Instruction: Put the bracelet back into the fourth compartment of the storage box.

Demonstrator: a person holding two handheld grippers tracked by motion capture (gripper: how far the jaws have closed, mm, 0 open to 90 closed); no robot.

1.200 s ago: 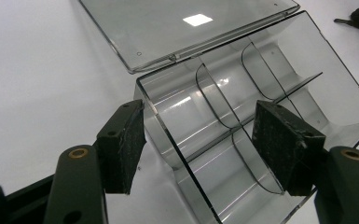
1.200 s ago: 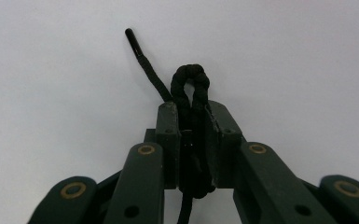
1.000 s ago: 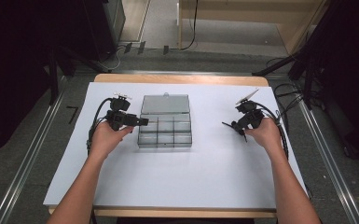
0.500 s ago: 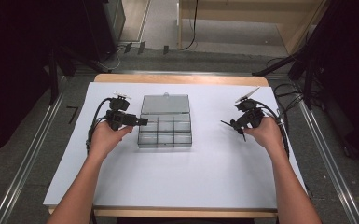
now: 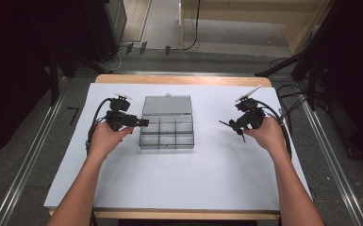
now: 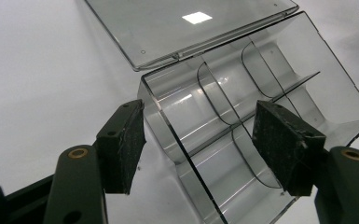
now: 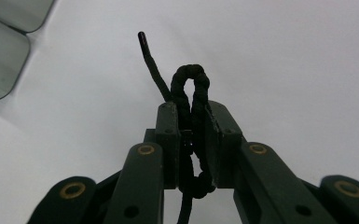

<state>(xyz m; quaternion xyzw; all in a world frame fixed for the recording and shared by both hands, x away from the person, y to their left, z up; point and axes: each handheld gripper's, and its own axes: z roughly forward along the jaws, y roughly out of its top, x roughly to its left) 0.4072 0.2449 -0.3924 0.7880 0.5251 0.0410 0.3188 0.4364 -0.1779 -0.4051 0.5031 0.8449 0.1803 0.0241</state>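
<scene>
A clear plastic compartment box (image 5: 167,133) stands on the white table, its lid (image 5: 167,104) swung open and lying flat behind it. My left gripper (image 5: 144,122) is at the box's left end. In the left gripper view the jaws (image 6: 200,109) stand wide open astride the box's end wall (image 6: 168,130), one pad (image 6: 123,144) outside it and the other over a compartment. My right gripper (image 5: 233,125) hovers to the right of the box. It is shut on a looped black cord (image 7: 189,79), and one stiff end of the cord (image 7: 151,60) sticks out.
White sheet (image 5: 179,179) covers the table, with a wooden edge at front and back. Gripper cables (image 5: 283,113) trail near the right edge. Rounded corners of the box (image 7: 4,51) show at the upper left of the right gripper view.
My right hand has risen a little and drifted slightly toward the box, still holding the cord. The left hand and the box have not moved.
</scene>
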